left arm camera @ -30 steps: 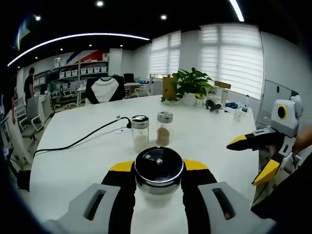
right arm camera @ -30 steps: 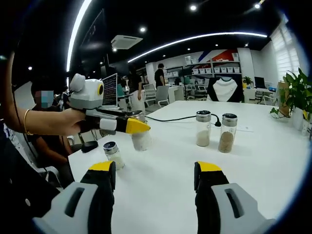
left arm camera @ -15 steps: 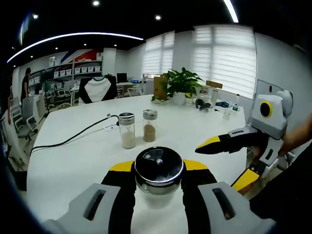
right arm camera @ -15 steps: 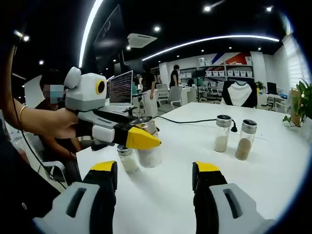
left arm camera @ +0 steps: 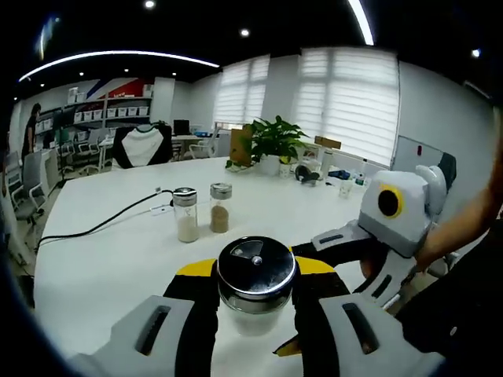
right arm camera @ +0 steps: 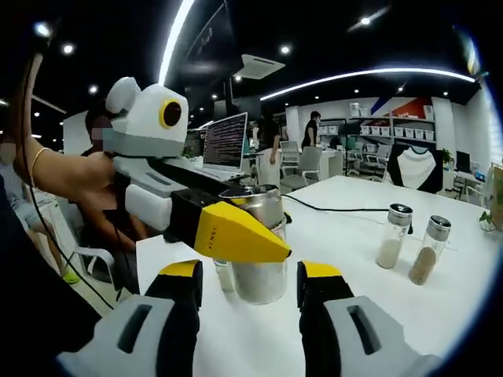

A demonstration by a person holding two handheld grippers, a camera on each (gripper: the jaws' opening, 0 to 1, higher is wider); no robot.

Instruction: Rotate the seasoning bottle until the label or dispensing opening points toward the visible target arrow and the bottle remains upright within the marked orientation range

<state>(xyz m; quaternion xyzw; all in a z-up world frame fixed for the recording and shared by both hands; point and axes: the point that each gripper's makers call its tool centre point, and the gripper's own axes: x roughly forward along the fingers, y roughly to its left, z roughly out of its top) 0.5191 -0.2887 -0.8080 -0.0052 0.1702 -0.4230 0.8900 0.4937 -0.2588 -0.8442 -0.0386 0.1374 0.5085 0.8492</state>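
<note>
Holding the seasoning bottle (left arm camera: 256, 275) upright between the jaws of the left hand-held gripper (left arm camera: 256, 271), closed on its glass body just under the steel lid; in the right gripper view the same bottle (right arm camera: 259, 251) sits near the near-left corner of the white bench (left arm camera: 118, 251). Whether its base touches the bench, can't tell.

Right hand-held gripper (right arm camera: 245, 275) has its jaws apart, flanking the bottle low down, not clamped on it. Its body comes in from the right in the left gripper view.

No target arrow or orientation marking visible on the bench, so alignment can't be judged. Lid top shows a dispensing flap, direction unclear.

Farther out: two small spice jars (left arm camera: 198, 214) standing side by side mid-bench, well apart from the bottle; black cable (left arm camera: 102, 224) running left of them; potted plant (left arm camera: 271, 141) at the far end.

Risks:
- Both grippers crowd the bottle; closing the right while the left grips could tilt it or pinch jaw against jaw.
- Smooth glass, narrow contact, so it may slip in the jaws instead of turning.
- Near the bench edge, so a tip could send it off.
</note>
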